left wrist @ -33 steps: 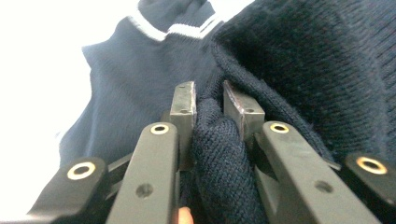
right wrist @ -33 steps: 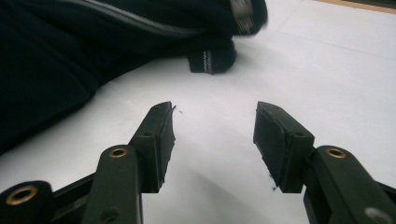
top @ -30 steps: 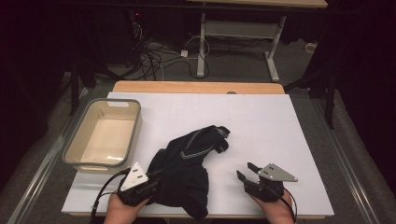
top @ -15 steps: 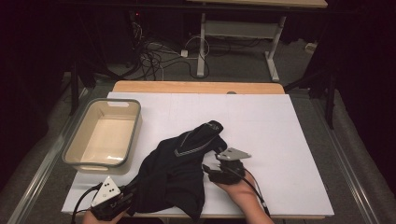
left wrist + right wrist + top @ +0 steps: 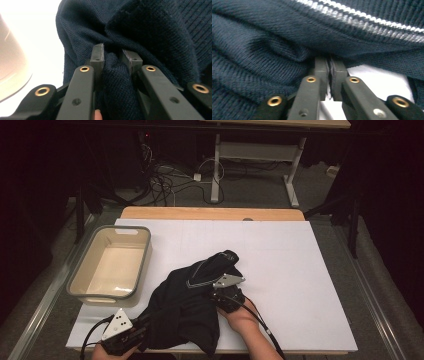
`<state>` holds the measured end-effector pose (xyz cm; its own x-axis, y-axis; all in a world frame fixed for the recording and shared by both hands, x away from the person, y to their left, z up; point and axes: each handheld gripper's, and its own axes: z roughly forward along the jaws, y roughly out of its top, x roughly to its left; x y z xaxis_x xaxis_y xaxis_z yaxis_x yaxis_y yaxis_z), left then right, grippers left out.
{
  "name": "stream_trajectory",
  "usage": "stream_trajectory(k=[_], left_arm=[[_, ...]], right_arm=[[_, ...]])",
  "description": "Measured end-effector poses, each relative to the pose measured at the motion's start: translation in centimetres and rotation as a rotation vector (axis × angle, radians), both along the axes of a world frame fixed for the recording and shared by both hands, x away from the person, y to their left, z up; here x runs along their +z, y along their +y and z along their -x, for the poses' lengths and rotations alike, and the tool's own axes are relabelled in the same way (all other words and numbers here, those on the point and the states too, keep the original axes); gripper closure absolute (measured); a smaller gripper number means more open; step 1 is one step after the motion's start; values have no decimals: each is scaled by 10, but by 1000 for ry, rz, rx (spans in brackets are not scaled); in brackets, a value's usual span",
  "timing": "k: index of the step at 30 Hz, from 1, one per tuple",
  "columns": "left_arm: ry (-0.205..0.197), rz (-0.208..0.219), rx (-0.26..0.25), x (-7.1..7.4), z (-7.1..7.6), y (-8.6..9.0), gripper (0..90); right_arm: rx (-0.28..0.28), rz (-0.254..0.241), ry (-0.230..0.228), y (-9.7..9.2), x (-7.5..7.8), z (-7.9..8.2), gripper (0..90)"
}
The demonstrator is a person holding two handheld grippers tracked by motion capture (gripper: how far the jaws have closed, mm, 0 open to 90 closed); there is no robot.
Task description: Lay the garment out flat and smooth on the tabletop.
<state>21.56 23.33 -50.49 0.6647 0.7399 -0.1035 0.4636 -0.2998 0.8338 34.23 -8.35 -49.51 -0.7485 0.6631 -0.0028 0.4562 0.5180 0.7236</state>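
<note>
Closing just now, the right claw (image 5: 328,68) has come in from the bare surface (image 5: 300,270) and clenched on the sweater's (image 5: 185,305) edge. The left claw (image 5: 116,56) grips a fold too. Beyond them, the tub (image 5: 80,275) waits; lifting seems next.

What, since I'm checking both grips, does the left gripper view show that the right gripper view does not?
Left gripper view: the cream tub's wall at the left edge, and the left claw clamped on a bunched fold of the dark blue knit sweater.
Right gripper view: the sweater's white-striped trim, with the right claw shut at the fabric's edge; a pinch is hard to confirm.
Both: the sweater and the white table surface.
</note>
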Motion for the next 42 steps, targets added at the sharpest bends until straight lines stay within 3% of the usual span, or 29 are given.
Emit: stream_trajectory(k=[3,5,8,9,10,14,19,25,28,31,35,38,40,42], left_arm=[[3,8,-1,1,-1,0,717],[0,15,-7,1,-2,0,710],[-13,29,-24,3,-3,-2,709],[-23,40,-32,3,-3,-3,709],[-30,48,-43,4,-4,-4,709],[-33,76,-83,7,-3,-13,700],[-31,100,-146,11,0,-30,670],[-27,128,-197,14,0,-44,505],[-30,128,-201,21,-5,-48,363],[-36,136,-186,32,-20,-53,221],[-29,108,-169,43,-59,-75,211],[48,44,-123,35,-96,-100,209],[104,-74,-108,23,-114,-118,207],[178,-117,-106,11,-126,-129,207]], right_arm=[[-3,8,-28,-4,2,5,898],[-15,-8,-76,-16,5,13,900],[-58,-39,-112,-50,13,23,900],[-82,-56,-131,-74,18,30,900],[-82,-56,-131,-74,18,30,900],[-133,-46,-180,-115,27,45,900],[-229,-50,-209,-169,33,61,900],[-374,-56,-245,-237,38,82,900],[-393,-71,-224,-250,31,86,900],[-379,-77,-210,-245,28,84,898],[-364,-78,-202,-243,24,84,894],[-360,-80,-197,-243,23,84,893],[-356,-84,-195,-244,22,84,892],[-357,-87,-191,-244,21,84,890]])
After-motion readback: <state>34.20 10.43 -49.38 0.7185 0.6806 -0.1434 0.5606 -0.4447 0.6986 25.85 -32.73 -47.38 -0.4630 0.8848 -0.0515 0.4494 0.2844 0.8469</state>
